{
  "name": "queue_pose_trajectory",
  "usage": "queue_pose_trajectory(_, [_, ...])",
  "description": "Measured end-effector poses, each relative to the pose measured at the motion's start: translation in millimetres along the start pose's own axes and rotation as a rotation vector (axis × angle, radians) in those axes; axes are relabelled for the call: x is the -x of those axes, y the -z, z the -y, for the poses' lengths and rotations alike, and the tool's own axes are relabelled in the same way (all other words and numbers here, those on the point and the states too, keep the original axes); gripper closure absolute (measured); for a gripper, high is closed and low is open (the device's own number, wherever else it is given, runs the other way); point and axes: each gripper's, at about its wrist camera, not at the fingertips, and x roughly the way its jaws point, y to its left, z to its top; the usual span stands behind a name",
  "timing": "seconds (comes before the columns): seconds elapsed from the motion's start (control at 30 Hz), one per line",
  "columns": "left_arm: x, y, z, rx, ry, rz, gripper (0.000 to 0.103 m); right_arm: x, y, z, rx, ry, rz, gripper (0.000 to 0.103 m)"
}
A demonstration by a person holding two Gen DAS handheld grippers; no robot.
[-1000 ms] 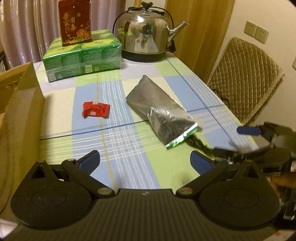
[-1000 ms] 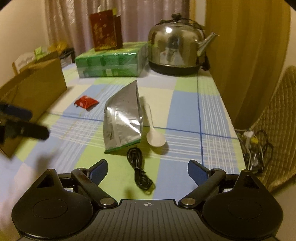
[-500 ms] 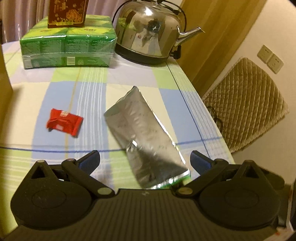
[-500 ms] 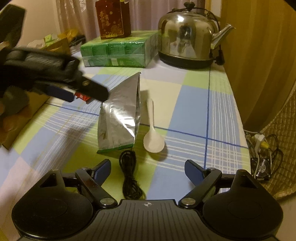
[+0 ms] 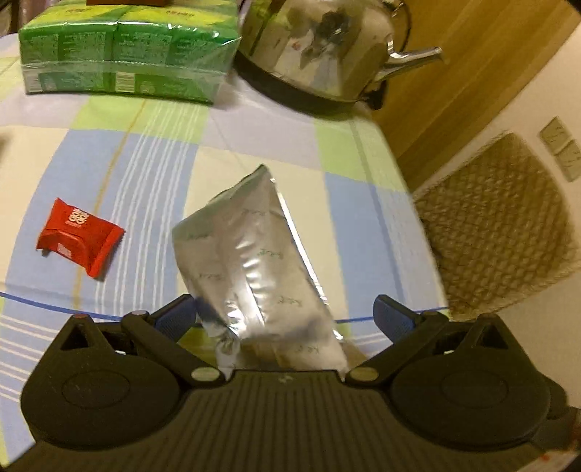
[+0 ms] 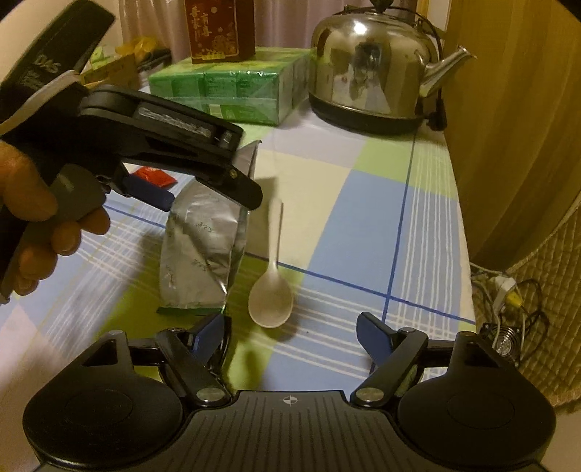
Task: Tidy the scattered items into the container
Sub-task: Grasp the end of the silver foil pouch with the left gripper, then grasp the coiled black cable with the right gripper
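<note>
1. The left gripper stands wide, its jaws to either side of the near end of the pouch; the left pad is at the pouch's edge and the right one well clear, so nothing is pinched yet.
2. The right gripper has just been closing a little yet is still wide and empty, with bare cloth between its jaws and the spoon just beyond.
3. A black cable shows partly behind the right gripper's left finger.
4. The pouch lies flat on the checked table, the spoon just to its right, apparently apart.
5. A red packet lies left of the pouch, apart from it.
6. At the far end stand a green pack with a red box on it, and a kettle to the right.
7. No container is clearly in view now.
8. Judging by this, the tidying is at an early stage: pouch, spoon, cable and packet all lie loose on the table, and the pouch looks to be the piece in hand.
</note>
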Motion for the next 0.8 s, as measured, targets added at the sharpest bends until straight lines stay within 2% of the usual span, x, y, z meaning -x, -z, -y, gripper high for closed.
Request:
queue_pose_trajectory(0.17, [-14.2,-0.1,2.2,0.011,-0.049,-0.031,0.002,-3.6,1.8,2.4,-0.017,-0.005,-0.01,0.025])
queue_pose_trajectory(0.23, [-17.4,2.0,2.8,0.002,-0.067,-0.042,0.016,-4.0,3.7,1.8,-0.019,-0.006,-0.013,0.025])
queue_pose_trajectory(0.27, [-18.2,2.9,2.8,-0.005,-0.075,-0.046,0.018,-3.9,4.7,1.5,-0.021,-0.009,-0.015,0.025])
queue_pose_trajectory(0.33, [-17.7,4.3,1.1,-0.014,-0.053,-0.05,0.032,-3.2,5.9,1.1,-0.026,-0.013,-0.014,0.025])
queue_pose_trajectory(0.37, [-16.1,5.1,1.2,-0.027,-0.049,-0.052,0.033,-2.8,6.7,0.9,-0.027,-0.014,-0.016,0.025])
queue_pose_trajectory(0.53, [-2.9,12.7,1.7,-0.105,-0.067,-0.059,0.059,1.5,11.1,-2.5,-0.039,-0.029,-0.017,0.025])
queue_pose_trajectory(0.6, [6.2,17.2,-1.2,-0.127,-0.065,-0.066,0.065,3.7,14.0,-5.3,-0.048,-0.044,-0.019,0.025])
queue_pose_trajectory(0.8, [32.9,36.6,-15.2,-0.214,-0.082,-0.077,0.068,-0.7,22.5,-23.6,-0.026,-0.075,-0.036,0.025])
